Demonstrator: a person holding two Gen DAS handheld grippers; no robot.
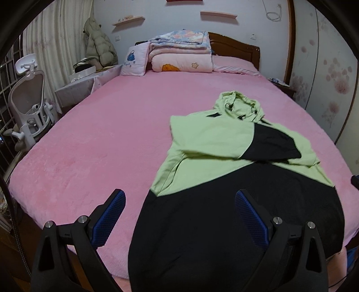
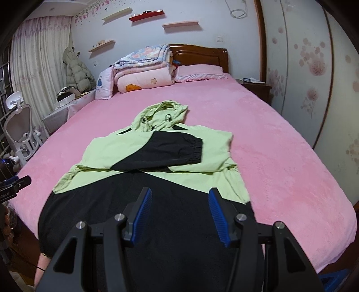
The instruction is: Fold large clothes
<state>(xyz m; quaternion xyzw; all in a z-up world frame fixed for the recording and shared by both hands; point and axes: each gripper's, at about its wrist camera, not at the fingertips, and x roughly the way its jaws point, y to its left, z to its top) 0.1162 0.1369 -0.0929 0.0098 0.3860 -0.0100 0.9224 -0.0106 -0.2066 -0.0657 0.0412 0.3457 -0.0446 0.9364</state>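
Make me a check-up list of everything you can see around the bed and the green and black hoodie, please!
Surface: pink bed cover, smooth.
Job's things: green and black hoodie lies flat near the bed's front edge, hood toward the headboard, one sleeve folded across the chest.
Clutter: folded quilts and pillow stacked at the headboard.
Grippers: left gripper and right gripper both open above the hoodie's black hem, fingers holding nothing.
Cables: white cord hangs on the wall.
Surroundings: white chair, puffy coat, wall shelves, bedside table.
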